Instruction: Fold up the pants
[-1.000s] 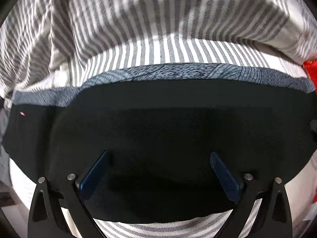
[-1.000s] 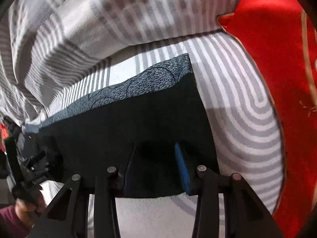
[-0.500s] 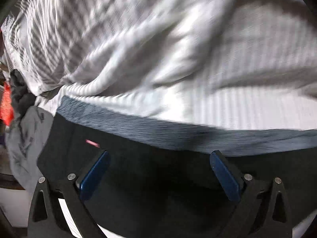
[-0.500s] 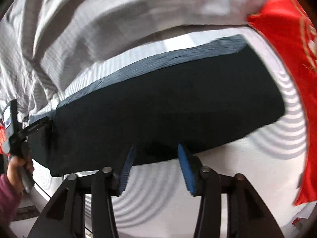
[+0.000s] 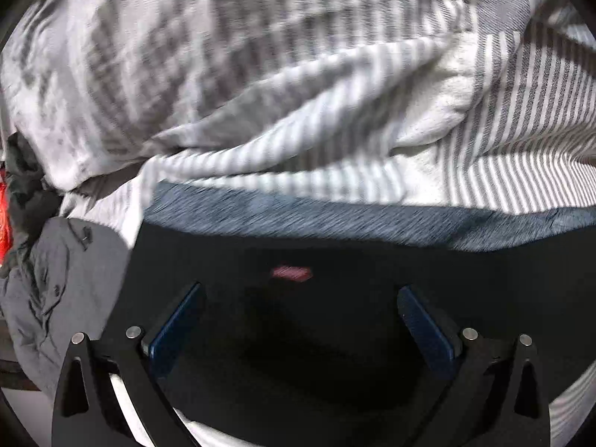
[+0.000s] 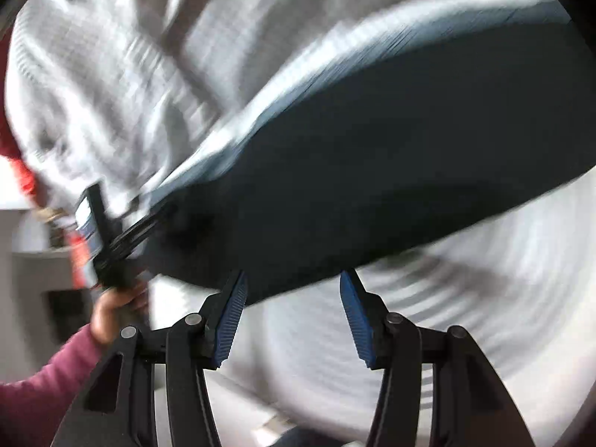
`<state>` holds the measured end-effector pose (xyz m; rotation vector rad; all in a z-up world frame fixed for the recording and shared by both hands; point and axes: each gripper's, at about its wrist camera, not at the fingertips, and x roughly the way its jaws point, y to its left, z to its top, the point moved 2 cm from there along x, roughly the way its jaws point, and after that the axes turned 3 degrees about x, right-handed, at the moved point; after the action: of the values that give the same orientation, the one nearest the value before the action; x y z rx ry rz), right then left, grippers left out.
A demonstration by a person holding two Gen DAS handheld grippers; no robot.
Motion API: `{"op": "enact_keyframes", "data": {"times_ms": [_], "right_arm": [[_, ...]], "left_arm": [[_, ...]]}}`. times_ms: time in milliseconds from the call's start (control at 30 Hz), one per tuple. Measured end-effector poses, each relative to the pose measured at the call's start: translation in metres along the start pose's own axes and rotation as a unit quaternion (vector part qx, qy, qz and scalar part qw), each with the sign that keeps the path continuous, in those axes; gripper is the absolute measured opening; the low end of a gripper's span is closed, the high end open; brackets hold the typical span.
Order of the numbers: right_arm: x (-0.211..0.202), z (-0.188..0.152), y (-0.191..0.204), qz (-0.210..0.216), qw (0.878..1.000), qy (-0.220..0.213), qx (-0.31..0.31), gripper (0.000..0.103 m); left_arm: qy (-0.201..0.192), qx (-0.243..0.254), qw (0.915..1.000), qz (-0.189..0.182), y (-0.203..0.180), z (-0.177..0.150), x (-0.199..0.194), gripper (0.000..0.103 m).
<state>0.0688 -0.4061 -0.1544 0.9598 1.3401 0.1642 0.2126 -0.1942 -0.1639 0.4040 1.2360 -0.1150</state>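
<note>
On the striped bedding, soft, limp dark pants lie beneath both wide-open, empty grippers, best pinched at the 9 o'clock end.

Left gripper, fingers spread, over dark pants on striped bedding.

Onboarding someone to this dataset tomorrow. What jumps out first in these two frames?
The dark folded pants fill the lower half of the left wrist view, lying on grey-and-white striped bedding, with the left gripper open over them. In the blurred right wrist view the pants stretch diagonally; the right gripper is open at their near edge, and the person's left hand shows at far left.
</note>
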Motion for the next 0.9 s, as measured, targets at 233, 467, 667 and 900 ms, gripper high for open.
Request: {"op": "enact_keyframes", "data": {"times_ms": [233, 467, 667, 900], "right_arm": [[0.093, -0.044, 0.034, 0.044, 0.997, 0.058, 0.009, 0.056], [0.122, -0.035, 0.050, 0.042, 0.998, 0.049, 0.004, 0.056], [0.124, -0.018, 0.058, 0.058, 0.997, 0.047, 0.012, 0.009], [0.129, -0.045, 0.033, 0.028, 0.996, 0.084, 0.028, 0.006]], "left_arm": [[0.026, -0.045, 0.9983, -0.028, 0.031, -0.044, 0.025, 0.103], [0.006, -0.036, 0.9987, -0.036, 0.036, -0.051, 0.028, 0.103], [0.009, -0.037, 0.9985, -0.038, 0.035, -0.055, 0.026, 0.103], [0.005, -0.033, 0.9985, -0.043, 0.046, -0.048, 0.035, 0.103]]}}
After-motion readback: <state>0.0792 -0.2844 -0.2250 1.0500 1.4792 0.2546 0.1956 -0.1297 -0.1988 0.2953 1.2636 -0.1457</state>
